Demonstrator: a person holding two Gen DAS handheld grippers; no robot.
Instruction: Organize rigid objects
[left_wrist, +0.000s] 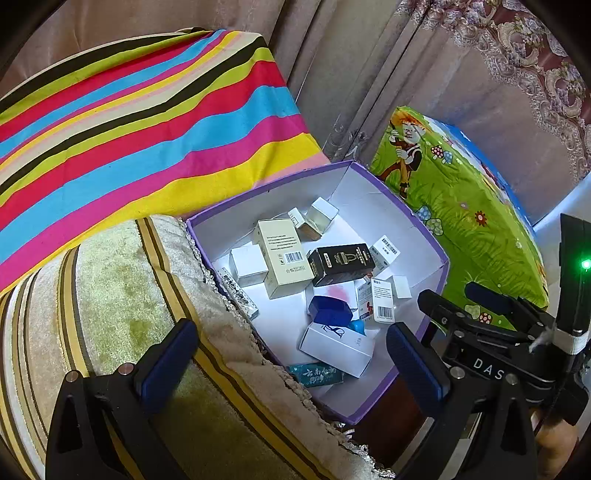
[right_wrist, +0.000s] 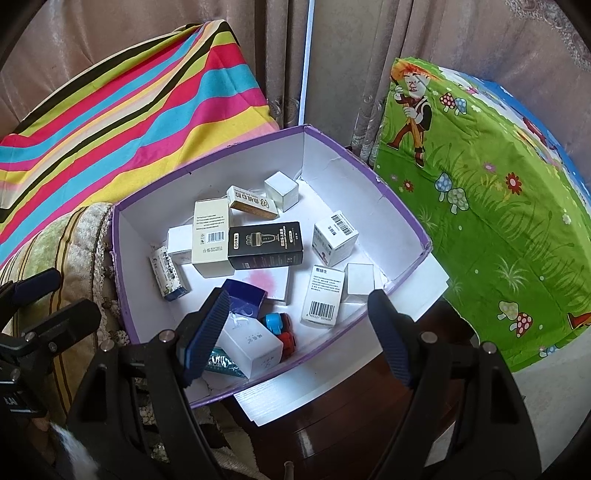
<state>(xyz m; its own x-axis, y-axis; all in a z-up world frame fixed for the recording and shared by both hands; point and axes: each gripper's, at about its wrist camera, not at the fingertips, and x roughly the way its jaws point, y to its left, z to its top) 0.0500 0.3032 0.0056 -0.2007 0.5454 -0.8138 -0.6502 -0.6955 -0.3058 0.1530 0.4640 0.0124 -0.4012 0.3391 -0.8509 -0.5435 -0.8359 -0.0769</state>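
Small cartons lie jumbled inside the purple-rimmed box (right_wrist: 402, 206), the black carton (right_wrist: 266, 245) central. Both the left gripper (left_wrist: 291, 354) and right gripper (right_wrist: 295, 332) hang above its near edge, jaws apart and empty. That fits gathering done or sorting pending alike.

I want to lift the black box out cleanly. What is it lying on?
The black box leans on the cream box and overlaps a white box with a pink smudge. Whatever lies directly beneath it is covered.

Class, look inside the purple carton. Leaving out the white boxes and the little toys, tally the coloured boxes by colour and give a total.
Black box: 1
Dark blue box: 1
Teal box: 1
Cream box: 1
Gold-brown box: 1
Total: 5
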